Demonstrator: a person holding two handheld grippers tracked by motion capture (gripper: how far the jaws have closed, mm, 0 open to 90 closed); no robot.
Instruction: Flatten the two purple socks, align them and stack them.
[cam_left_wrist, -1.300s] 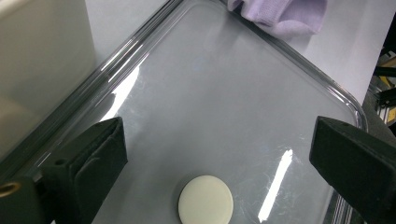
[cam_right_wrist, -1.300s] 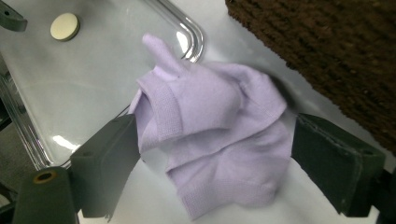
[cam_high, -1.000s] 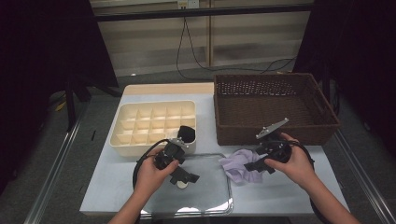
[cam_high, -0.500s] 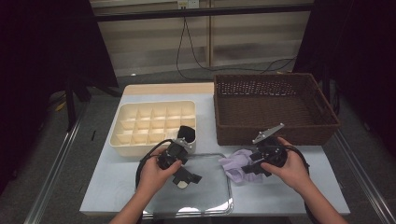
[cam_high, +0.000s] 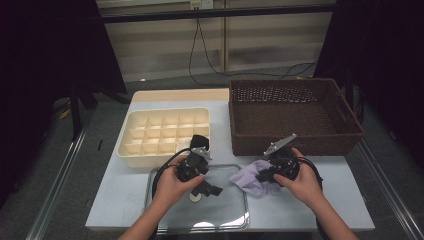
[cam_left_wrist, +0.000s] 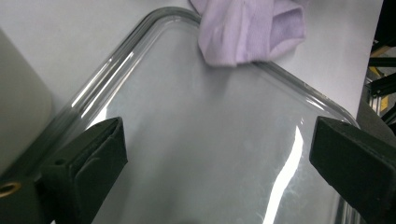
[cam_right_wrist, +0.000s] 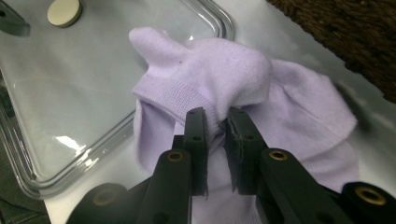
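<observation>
Nearest the person lay a clear glass tray (cam_high: 170, 220) on the white table (cam_high: 350, 210). The left gripper (cam_high: 207, 186) hovered over it, jaws spread wide with nothing between them, just beside a small pale disc (cam_high: 195, 197). To the right, the right gripper (cam_right_wrist: 215, 122) had just been closing and pinched a fold of the lilac sock (cam_right_wrist: 243, 74), which lay crumpled across the tray's right rim. Farther off stood a cream compartment organiser (cam_high: 165, 132) on the left and a dark wicker basket (cam_high: 292, 112) on the right
</observation>
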